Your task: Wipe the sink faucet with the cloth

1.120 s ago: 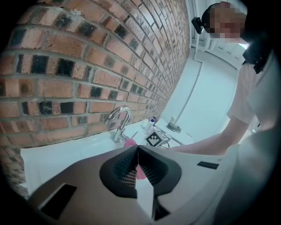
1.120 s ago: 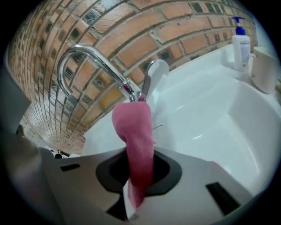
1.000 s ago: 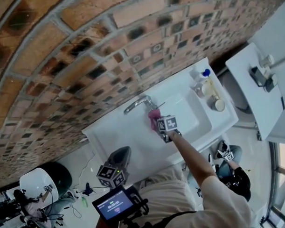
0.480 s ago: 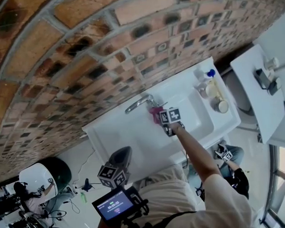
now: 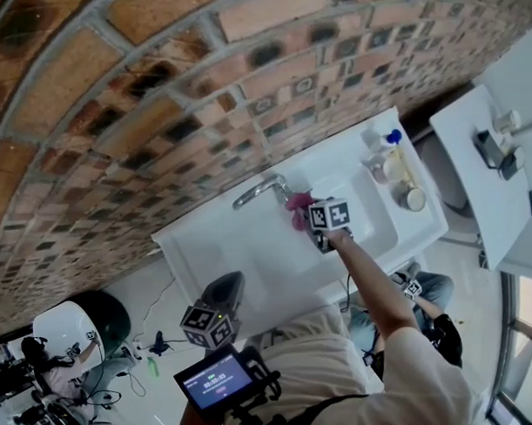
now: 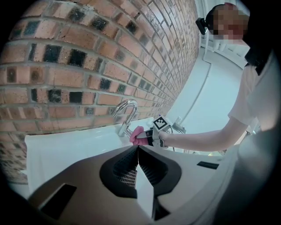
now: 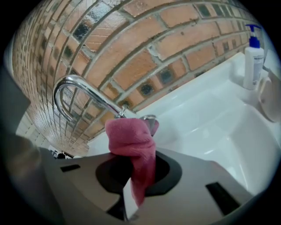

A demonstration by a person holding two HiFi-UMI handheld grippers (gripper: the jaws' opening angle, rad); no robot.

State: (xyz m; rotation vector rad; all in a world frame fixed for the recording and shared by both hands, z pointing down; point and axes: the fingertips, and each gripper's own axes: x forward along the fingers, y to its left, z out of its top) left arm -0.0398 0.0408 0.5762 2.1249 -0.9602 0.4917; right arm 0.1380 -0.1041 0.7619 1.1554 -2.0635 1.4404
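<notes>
A chrome arched faucet (image 5: 257, 192) (image 7: 81, 90) (image 6: 124, 115) stands at the back of the white sink (image 5: 250, 260), against the brick wall. My right gripper (image 5: 314, 227) (image 7: 134, 176) is shut on a pink cloth (image 7: 131, 147) (image 5: 297, 206) (image 6: 136, 134), which bulges out of its jaws right at the faucet's base, beside the chrome handle (image 7: 149, 121). My left gripper (image 5: 218, 298) (image 6: 137, 151) hangs back in front of the sink, jaws shut with nothing between them.
A pump bottle (image 5: 379, 144) (image 7: 253, 55) and a few small containers (image 5: 407, 196) stand at the sink's right end. A second white counter (image 5: 491, 182) lies further right. A person (image 5: 431, 310) sits on the floor below the sink.
My right gripper has moved to the right and a little up with the pink cloth, staying by the faucet's base. The left gripper has kept its place.
</notes>
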